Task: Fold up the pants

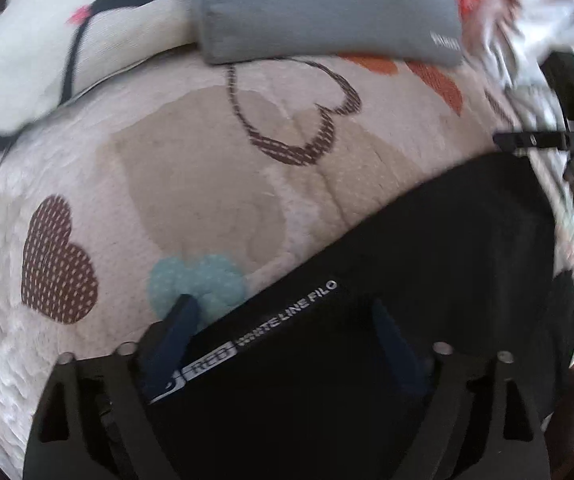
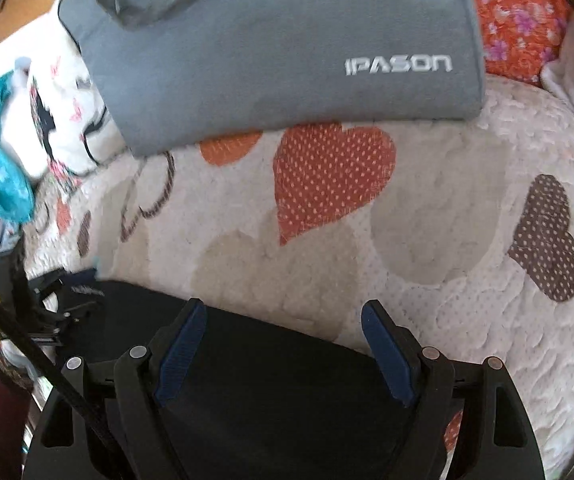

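Two grippers hang over the bed, and both have their blue-padded jaws spread wide with nothing pinched between them. From the left wrist view, the left gripper [image 1: 283, 324] sits low in the frame above the black pants [image 1: 427, 248], which fill the lower right; the right-hand pad is nearly lost against the dark cloth, hard to pick out at all. White lettering runs along the pants' edge, partly readable, its lower end cut off behind the left pad. At the right edge of that frame the right gripper [image 1: 567, 136] shows side-on and blurred, so its jaws can't be judged from there. Switch to the right wrist view: the right gripper [image 2: 283, 320] is low centre, pads well apart, the pants [image 2: 267, 380] lying beneath and between them and running off the bottom of the frame. The left gripper [image 2: 59, 304] shows at lower left, partly hidden by a black strap. The heart-patterned blanket [image 2: 427, 220] spreads across the middle, and a grey cushion [image 2: 267, 48] fills the top, its upper edge cropped.
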Tool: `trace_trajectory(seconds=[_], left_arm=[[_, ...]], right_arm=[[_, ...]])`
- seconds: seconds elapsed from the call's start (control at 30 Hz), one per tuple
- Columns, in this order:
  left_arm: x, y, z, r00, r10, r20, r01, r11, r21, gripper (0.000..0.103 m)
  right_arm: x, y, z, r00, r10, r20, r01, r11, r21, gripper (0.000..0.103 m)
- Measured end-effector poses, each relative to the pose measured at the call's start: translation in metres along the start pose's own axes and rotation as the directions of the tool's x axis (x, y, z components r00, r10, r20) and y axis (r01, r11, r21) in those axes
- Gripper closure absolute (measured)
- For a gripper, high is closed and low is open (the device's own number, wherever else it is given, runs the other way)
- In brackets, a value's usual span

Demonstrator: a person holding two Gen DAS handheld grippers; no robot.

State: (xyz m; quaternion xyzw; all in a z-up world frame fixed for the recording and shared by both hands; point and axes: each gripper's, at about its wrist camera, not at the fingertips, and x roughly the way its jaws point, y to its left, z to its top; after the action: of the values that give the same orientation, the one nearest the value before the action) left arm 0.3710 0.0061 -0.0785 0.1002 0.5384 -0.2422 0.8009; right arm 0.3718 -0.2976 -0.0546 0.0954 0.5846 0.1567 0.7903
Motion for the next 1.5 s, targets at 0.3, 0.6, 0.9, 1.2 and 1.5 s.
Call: trace_trajectory(seconds=[0.3, 0.6, 0.9, 1.2, 1.5], left_arm=[[-0.024, 0.001, -0.012, 0.998, -0.041, 0.036, 0.042, 0.999, -0.004, 0.08], [-0.061, -0.023, -0.029, 0.994, 0.017, 0.11, -0.014, 0.999, -0.031, 0.088], [-0.132, -0.058, -0.082, 0.975, 0.05, 0.216, -0.037, 0.997, -0.061, 0.089], [-0.169, -0.1, -0.165, 0.961, 0.06, 0.268, -0.031, 0.994, -0.108, 0.088], [-0.163, -0.14, -0.238, 0.979, 0.134, 0.151, -0.126, 0.99, -0.064, 0.078]], right_arm=[[0.01, 0.036, -0.033, 0.995, -0.103, -0.01, 0.098, 0.972, -0.212, 0.098], [-0.019, 0.05, -0.052, 0.993, -0.095, 0.068, 0.105, 0.983, -0.151, 0.099], [-0.077, 0.076, -0.113, 0.988, -0.095, 0.124, 0.114, 0.981, -0.159, 0.099], [-0.09, 0.098, -0.224, 0.996, -0.064, 0.065, 0.072, 0.988, -0.138, 0.098], [-0.084, 0.079, -0.297, 1.0, -0.015, -0.018, 0.015, 1.0, -0.008, 0.096]])
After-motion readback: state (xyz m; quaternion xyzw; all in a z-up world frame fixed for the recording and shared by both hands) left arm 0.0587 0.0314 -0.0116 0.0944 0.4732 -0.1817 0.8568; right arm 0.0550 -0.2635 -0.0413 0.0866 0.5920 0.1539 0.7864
